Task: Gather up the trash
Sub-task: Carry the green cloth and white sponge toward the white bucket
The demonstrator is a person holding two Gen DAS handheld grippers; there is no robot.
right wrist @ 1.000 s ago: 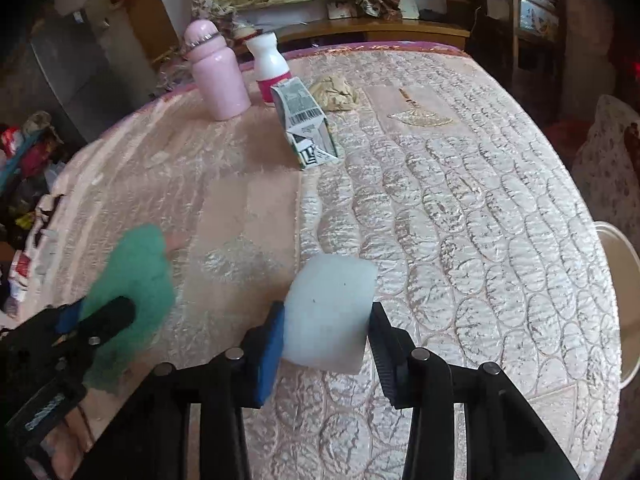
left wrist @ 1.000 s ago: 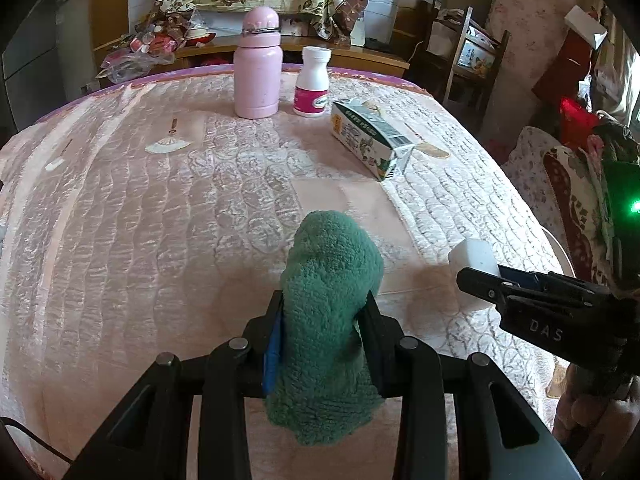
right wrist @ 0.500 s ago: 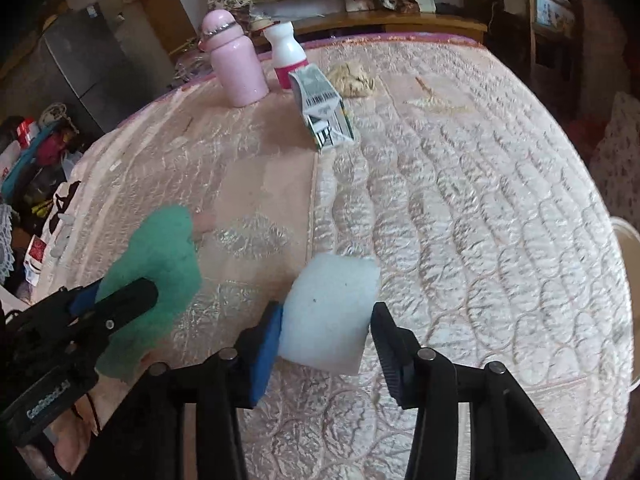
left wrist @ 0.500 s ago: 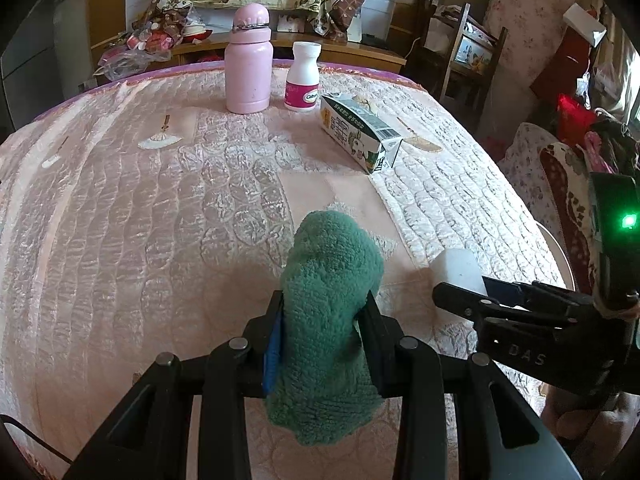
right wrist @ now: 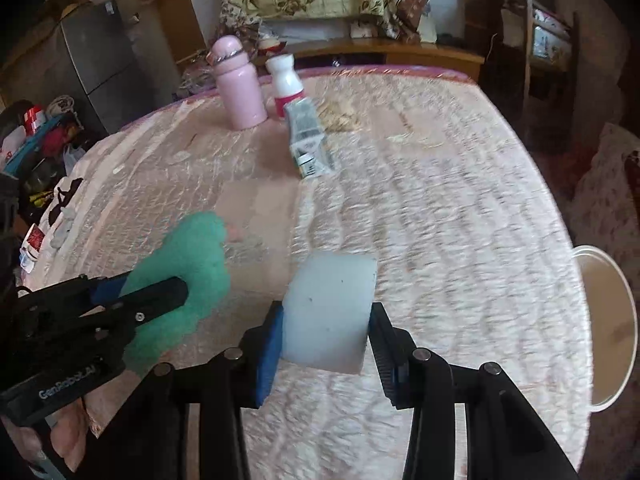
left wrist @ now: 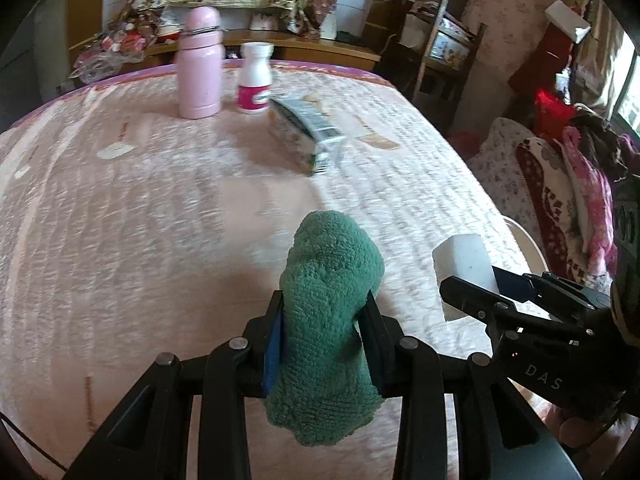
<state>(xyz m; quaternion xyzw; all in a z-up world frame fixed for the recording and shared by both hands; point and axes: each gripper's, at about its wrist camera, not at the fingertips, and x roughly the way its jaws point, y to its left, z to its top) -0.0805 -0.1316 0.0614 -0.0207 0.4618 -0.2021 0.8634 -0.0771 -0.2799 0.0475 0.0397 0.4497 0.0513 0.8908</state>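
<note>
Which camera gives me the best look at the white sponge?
The right wrist view: the sponge fills the middle, between the right gripper's fingers. The left wrist view shows only part of it at the right, behind a finger.

flask [left wrist: 200, 68] left of pill bottle [left wrist: 255, 78]; carton [left wrist: 306, 136] lying before both, on table [left wrist: 120, 220].

green cloth [left wrist: 328, 300], white sponge [right wrist: 328, 312], pink bottle [left wrist: 200, 68]; pink quilted tablecloth [left wrist: 120, 220]

Two close, downward-angled wrist views, both perhaps blurrily sharing table [left wrist: 160, 200].
</note>
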